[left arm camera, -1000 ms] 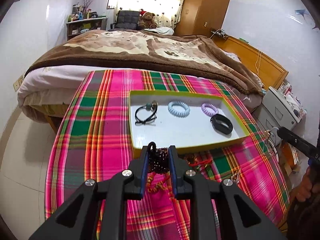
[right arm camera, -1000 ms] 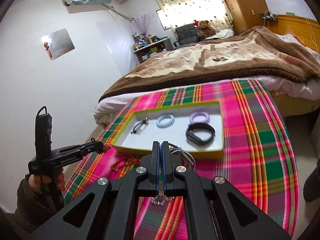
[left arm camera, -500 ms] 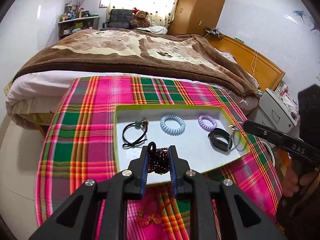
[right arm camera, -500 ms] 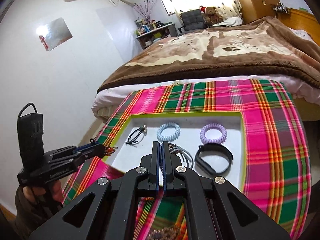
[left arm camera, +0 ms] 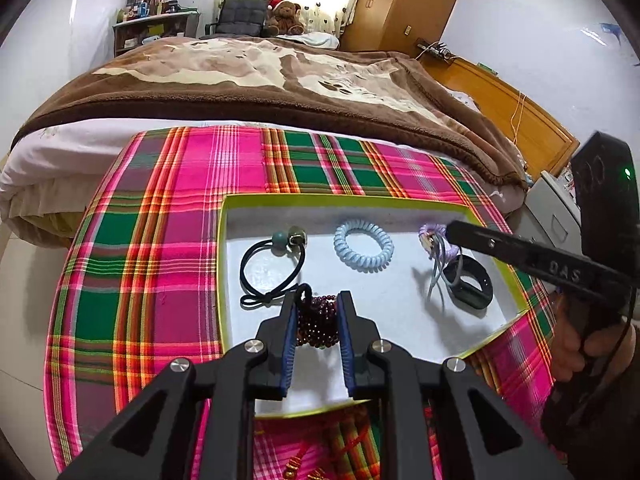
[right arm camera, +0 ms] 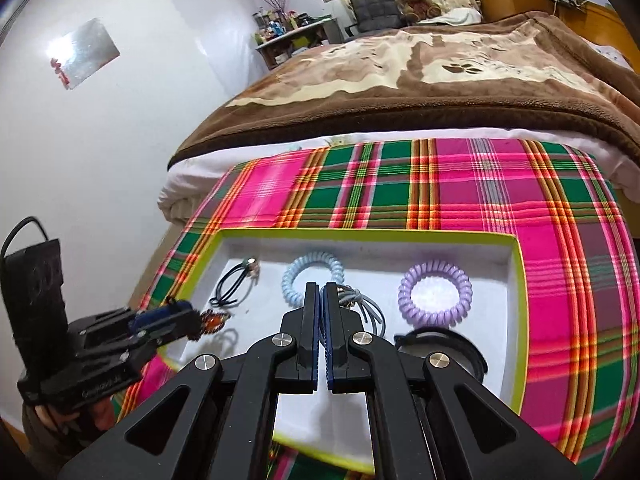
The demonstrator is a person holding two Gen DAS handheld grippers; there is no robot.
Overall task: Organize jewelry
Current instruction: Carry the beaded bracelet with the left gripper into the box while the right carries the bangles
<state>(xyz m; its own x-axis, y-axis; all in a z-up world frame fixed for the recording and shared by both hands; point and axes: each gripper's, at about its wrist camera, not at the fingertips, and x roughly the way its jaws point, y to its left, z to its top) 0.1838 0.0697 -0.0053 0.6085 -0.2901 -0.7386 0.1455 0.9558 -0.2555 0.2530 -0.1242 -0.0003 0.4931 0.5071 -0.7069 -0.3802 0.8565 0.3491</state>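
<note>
Both tools have come forward over the tray (left arm camera: 472, 205) since a second ago, when they hung short of its near rim above the plaid cloth (left arm camera: 160, 248) on the desk. Each carries one piece, so two go in at a single pass.

Clenched on a dark red bead bracelet (left arm camera: 318, 322), the left tool (left arm camera: 318, 312) hovers over the near-left part of the tray, just this side of the black hair tie with two beads (left arm camera: 272, 268). That patch of white floor looks bare, which is probably why it heads there.

Pressed almost together, the right tool (right arm camera: 321, 304) pinches a grey cord hair tie with a small metal charm (right arm camera: 362, 304), its loops dangling free between the light blue spiral hair tie (right arm camera: 312, 276) and the purple one (right arm camera: 436, 292), above the black wristband (left arm camera: 468, 284). Holding it high likely keeps the loops from snagging the pieces already laid in a row.
</note>
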